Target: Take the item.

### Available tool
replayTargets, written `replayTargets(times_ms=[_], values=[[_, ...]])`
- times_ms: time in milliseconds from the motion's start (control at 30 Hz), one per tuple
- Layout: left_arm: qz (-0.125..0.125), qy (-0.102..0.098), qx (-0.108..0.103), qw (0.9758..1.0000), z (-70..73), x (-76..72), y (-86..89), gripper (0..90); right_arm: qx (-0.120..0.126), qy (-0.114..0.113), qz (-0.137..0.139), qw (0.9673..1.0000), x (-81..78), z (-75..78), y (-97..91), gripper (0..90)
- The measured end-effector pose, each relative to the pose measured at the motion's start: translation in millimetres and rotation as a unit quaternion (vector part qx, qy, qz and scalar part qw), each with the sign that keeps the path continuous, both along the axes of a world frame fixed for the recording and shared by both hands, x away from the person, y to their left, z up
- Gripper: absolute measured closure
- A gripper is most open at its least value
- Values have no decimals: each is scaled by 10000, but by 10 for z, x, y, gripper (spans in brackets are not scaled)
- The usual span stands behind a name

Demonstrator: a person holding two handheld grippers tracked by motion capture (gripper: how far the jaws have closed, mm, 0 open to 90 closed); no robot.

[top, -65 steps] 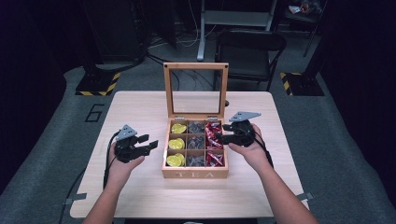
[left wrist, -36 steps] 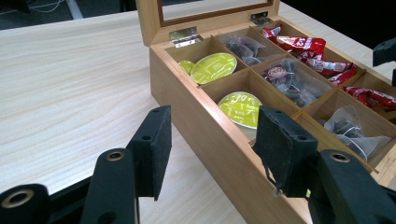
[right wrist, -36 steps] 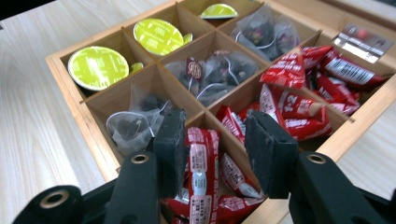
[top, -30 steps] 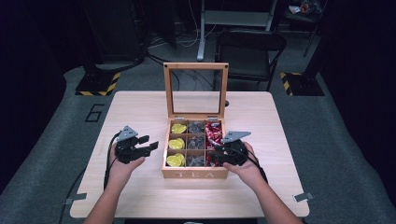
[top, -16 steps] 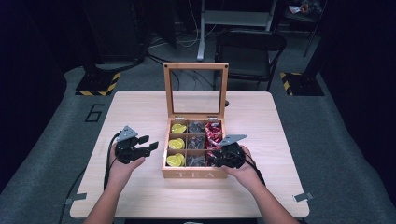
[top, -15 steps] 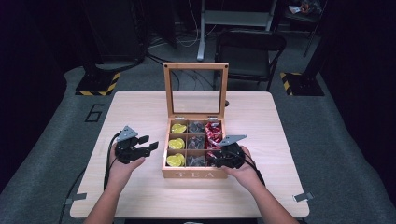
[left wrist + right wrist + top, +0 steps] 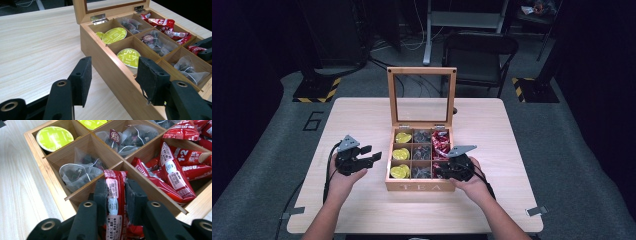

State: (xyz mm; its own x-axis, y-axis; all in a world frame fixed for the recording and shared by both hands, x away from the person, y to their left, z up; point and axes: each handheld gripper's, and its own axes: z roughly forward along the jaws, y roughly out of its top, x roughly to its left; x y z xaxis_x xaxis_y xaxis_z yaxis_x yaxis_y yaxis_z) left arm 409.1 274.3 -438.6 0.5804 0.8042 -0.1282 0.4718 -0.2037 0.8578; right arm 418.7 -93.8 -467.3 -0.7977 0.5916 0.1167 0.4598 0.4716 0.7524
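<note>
Two black fingers of the right gripper (image 7: 116,195) clamp a red foil sachet (image 7: 113,202) inside the compartmented bamboo tea box (image 7: 419,187). Left gripper (image 7: 112,80) waits open. A hasty lift could snag the sachet on the divider.

Tea box (image 7: 419,186): light wood. Inside it, lime-green capsules (image 7: 54,138), clear mesh tea bags (image 7: 78,173) with dark leaves, red sachets (image 7: 175,173) with white print. Black-jawed right gripper (image 7: 115,195) clamps a red sachet (image 7: 113,205).
</note>
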Motion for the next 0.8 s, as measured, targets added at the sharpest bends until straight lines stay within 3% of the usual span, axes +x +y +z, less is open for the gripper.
replayTargets(times_ms=[167,800], values=[[1,-1,-1,10000,0,0,2,459,-76,-89,47,9999,-13,57,-6,741],[12,-8,-2,10000,0,0,-2,460,308,-478,-97,9983,-14,453,-165,743]])
